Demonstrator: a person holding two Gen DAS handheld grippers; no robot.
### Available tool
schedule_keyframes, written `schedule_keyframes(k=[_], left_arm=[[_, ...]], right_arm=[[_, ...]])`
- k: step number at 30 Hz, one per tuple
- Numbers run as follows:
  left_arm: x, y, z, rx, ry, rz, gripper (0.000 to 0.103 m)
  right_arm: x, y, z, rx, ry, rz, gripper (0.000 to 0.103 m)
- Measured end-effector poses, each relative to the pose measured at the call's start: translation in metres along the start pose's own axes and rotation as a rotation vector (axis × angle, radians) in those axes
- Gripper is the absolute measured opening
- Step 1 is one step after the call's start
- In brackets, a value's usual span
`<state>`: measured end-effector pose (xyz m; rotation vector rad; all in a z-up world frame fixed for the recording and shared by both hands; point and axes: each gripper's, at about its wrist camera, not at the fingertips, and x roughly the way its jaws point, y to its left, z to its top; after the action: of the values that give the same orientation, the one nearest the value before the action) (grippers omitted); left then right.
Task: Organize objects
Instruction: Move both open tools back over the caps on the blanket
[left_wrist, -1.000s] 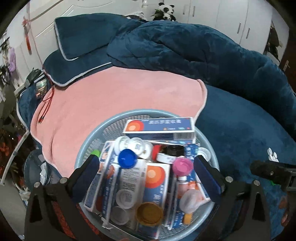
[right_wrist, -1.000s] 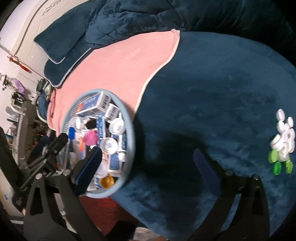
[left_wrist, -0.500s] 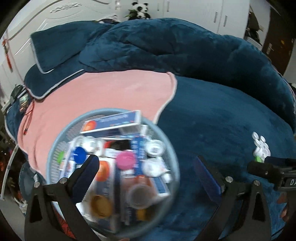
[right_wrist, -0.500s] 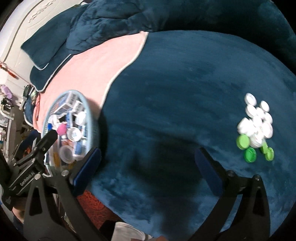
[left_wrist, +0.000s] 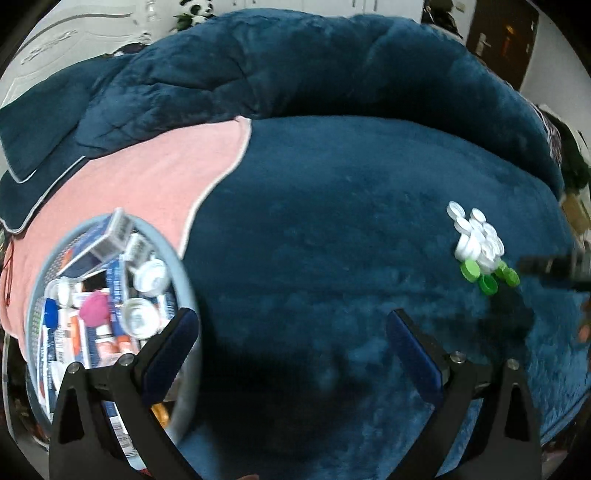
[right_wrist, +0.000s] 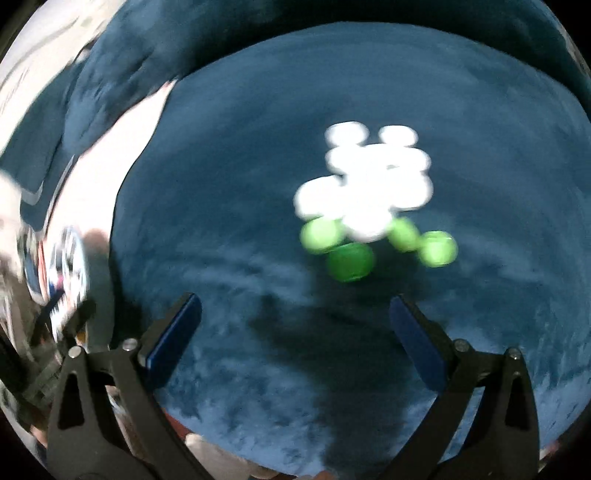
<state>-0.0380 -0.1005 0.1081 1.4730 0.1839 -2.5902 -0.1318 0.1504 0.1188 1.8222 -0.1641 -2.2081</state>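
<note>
Bottle caps (right_wrist: 365, 199) lie loose, centre right; my basket (left_wrist: 184, 269) lower left is full; both my grippers (left_wrist: 291, 350) (right_wrist: 295, 332) gape empty.

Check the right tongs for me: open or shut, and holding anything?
Open and empty. The right tongs show both blue pads spread wide with only blue blanket between them; the bottle caps lie ahead, untouched.

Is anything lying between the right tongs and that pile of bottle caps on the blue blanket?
Nothing visible. The right tongs are open, with only bare blue blanket before the pile of bottle caps, though this view is blurred.
</note>
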Motion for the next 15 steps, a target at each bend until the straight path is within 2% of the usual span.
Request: schedule_keyframes(k=[3,6,9,12,15], left_arm=[[0.007,-0.004,-0.002,0.017,0.015,0.003,0.102],[0.016,-0.009,-0.003,0.034,0.028,0.007,0.102],[0.026,-0.014,-0.005,0.042,0.045,0.0,0.102],[0.037,-0.022,-0.006,0.049,0.064,-0.012,0.102],[0.043,-0.03,-0.007,0.062,0.073,-0.032,0.102]], right_arm=[[-0.006,-0.044,0.011,0.104,-0.02,-0.005,0.102],[-0.004,-0.077,0.018,0.135,-0.028,-0.072,0.099],[0.008,-0.093,0.019,0.124,0.025,-0.092,0.074],[0.022,-0.1,0.021,0.113,0.058,-0.091,0.071],[0.033,-0.098,0.022,0.101,0.076,-0.094,0.062]])
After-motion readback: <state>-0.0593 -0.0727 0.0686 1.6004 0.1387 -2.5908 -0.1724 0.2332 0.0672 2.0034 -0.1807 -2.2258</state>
